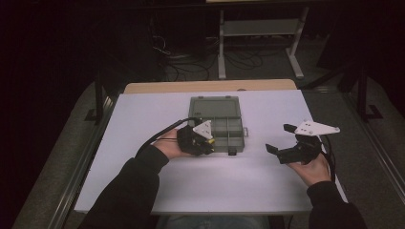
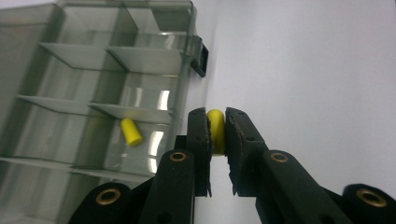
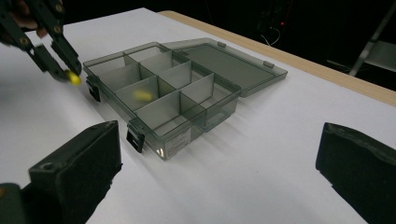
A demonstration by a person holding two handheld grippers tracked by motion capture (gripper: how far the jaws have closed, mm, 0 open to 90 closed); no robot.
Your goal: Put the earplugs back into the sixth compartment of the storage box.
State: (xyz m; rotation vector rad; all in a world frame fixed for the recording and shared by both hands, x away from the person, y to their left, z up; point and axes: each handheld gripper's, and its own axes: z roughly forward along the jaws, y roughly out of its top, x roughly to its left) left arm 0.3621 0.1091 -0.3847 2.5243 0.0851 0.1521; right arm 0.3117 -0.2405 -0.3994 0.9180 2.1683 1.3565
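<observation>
Small yellow plug (image 2: 215,130) half hidden between left gripper (image 2: 216,140) fingers, pinched beside clear grey compartment box (image 2: 93,93); second yellow plug (image 2: 131,132) inside, blurred. Right gripper (image 3: 219,163) fingers wide apart, empty.

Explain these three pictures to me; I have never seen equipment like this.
No robot here: a person holds a two-jaw tool in each hand. One picture looks down from above the white table; the other two come from cameras riding on each tool. The left gripper has its jaws shut on a yellow earplug, beside an open grey compartment box. A second yellow earplug already lies in one compartment. The right gripper is off to the side, jaws open and holding nothing.
</observation>
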